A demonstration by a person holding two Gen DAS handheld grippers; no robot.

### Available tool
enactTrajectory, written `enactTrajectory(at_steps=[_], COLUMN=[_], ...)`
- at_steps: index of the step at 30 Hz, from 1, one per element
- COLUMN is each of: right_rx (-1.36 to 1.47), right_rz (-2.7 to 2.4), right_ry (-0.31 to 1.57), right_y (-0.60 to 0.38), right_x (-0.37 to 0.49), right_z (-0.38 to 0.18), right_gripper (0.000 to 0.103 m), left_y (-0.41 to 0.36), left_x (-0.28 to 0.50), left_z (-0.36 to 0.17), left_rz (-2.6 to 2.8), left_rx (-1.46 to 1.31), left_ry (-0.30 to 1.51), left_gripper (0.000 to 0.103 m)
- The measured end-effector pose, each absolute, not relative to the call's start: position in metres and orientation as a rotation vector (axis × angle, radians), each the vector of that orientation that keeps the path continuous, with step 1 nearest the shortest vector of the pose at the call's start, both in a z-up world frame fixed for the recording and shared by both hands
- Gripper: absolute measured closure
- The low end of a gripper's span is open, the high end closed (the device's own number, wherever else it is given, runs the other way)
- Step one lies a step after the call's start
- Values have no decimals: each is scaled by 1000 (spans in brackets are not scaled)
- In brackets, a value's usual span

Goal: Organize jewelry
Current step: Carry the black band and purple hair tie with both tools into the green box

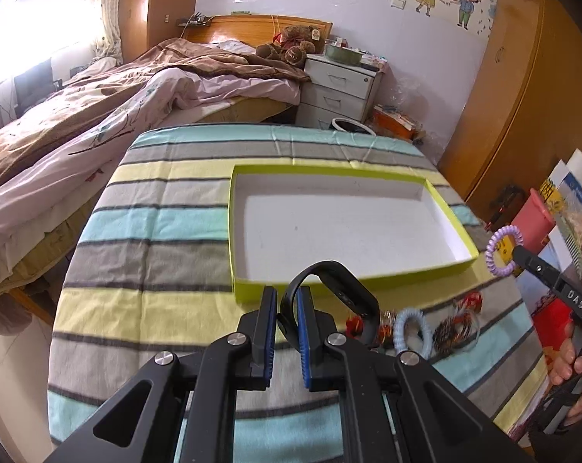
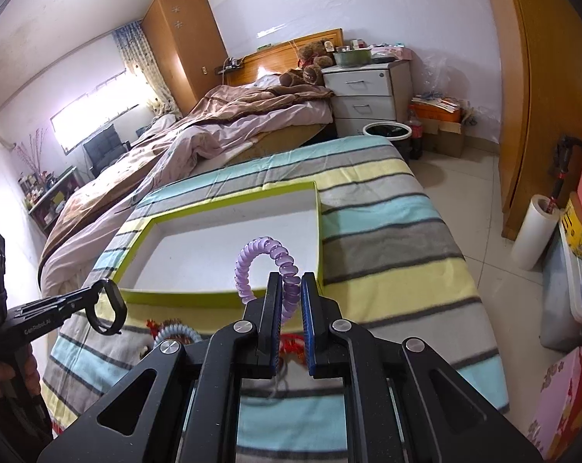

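Above striped cloth (image 1: 144, 231), left tongs (image 1: 287, 308) apparently clamp wristband (image 1: 341, 289), right tongs (image 2: 291, 301) pinch purple coil (image 2: 267, 262).

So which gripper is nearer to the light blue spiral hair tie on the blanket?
Left. The left gripper, holding the black wristband, hovers just beside the light blue spiral hair tie. The right gripper, holding the purple spiral tie, is higher and farther right.

The left gripper's right finger (image 1: 304, 332) hides part of the black wristband (image 1: 339, 293). That band covers part of the red ornaments (image 1: 351, 326), which are too blurred to identify. The right gripper (image 2: 289, 320) hides the purple coil tie's (image 2: 265, 260) lower loop.
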State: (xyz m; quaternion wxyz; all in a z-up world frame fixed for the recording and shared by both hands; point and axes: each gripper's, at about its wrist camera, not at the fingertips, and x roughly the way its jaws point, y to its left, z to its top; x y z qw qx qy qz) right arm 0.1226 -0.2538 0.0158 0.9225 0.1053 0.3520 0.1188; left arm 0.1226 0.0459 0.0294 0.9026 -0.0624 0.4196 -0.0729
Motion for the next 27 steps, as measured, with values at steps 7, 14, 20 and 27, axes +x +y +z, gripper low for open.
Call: enactTrajectory(at_steps=[7,14,20,27], right_rx=[181,148,129,117], right_rz=[248,247,236,236], right_ry=[738,789,853,902], right_y=[-240,-226,-220,-215], right_x=[156,199,233,259], right_z=[22,13,-4,-16], right_gripper=[93,93,93,93], left_y=[50,48,52,51], left_x=[157,200,233,259], left_z=[37,30,18,3], left_rz=[-148,-163,-170,-168], left_rx=[-112,-111,-146,-146], left_ry=[859,878,903,935], left_gripper=[93,93,93,93])
